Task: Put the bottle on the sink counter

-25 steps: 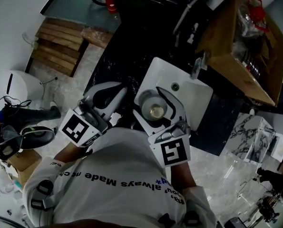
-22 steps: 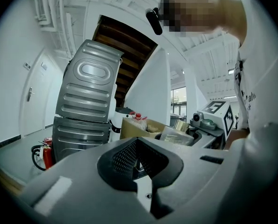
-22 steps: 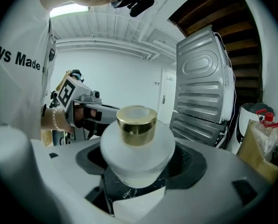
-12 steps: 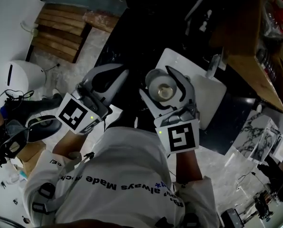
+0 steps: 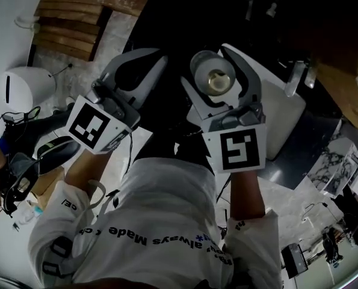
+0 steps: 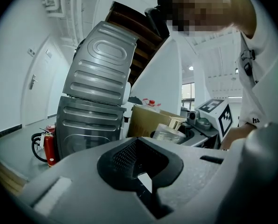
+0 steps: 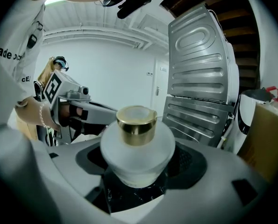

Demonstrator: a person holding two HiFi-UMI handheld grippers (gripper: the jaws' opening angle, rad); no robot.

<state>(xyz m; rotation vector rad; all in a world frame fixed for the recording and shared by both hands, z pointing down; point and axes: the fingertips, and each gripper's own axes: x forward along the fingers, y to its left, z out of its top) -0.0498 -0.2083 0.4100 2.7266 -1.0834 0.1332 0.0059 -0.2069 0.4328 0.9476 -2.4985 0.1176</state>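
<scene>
**Foreground:** the person's white shirt (image 5: pixel 160 221).

**Right gripper** (image 5: pixel 218 62): the fingers are closed on the white, round-bodied bottle (image 5: pixel 210 77). The bottle is upright with its gold cap uppermost. In the head view it lies over the left edge of the white sink (image 5: pixel 284 110).

**Left gripper** (image 5: pixel 147 62): just beside the right one, with the fingers together and nothing between them.

**Behind:** the dark marbled bench (image 5: pixel 179 17) and the tap (image 5: pixel 296 77).

**Farthest:** wooden slats (image 5: pixel 64 17) on the floor.
</scene>
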